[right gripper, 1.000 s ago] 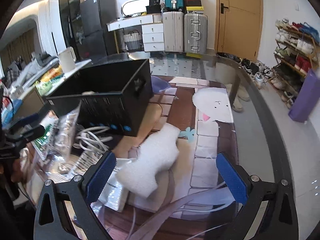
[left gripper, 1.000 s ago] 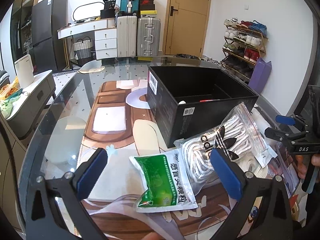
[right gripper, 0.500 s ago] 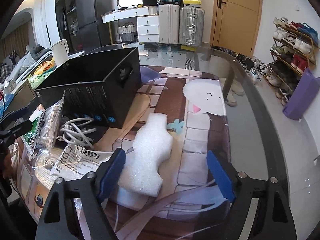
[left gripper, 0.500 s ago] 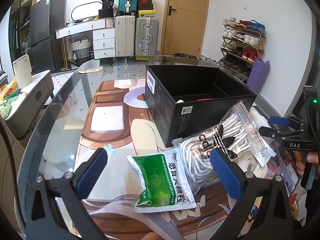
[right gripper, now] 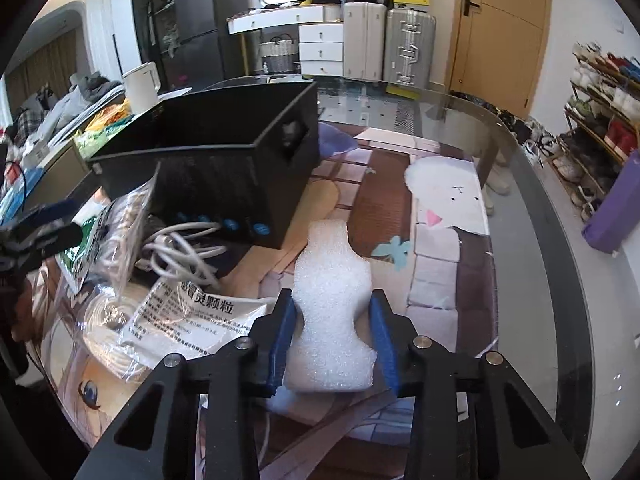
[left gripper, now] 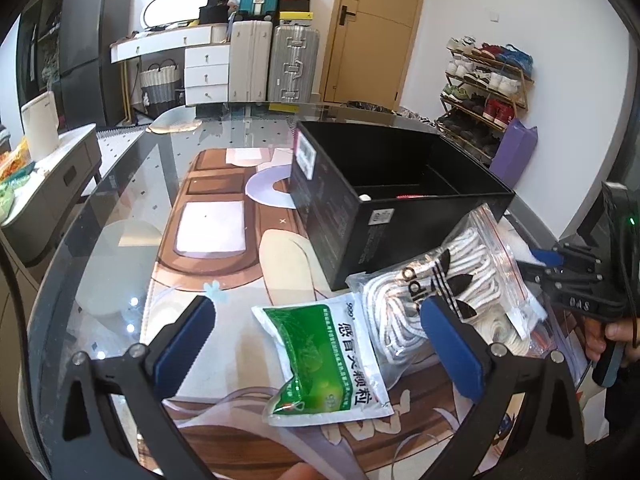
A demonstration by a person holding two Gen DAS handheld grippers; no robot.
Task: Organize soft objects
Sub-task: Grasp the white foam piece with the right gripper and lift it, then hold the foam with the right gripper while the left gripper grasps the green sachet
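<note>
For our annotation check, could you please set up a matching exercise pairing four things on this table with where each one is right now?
Things:
1. white foam piece
2. green medicine sachet
3. bag of white shoelaces
4. white cable

Places:
A. lying flat in front of the wide-open left tongs
B. leaning against the black box, right of the sachet
C. between the pads of the right tongs
D. coiled loose at the foot of the black box

Pairs: 1-C, 2-A, 3-B, 4-D
</note>
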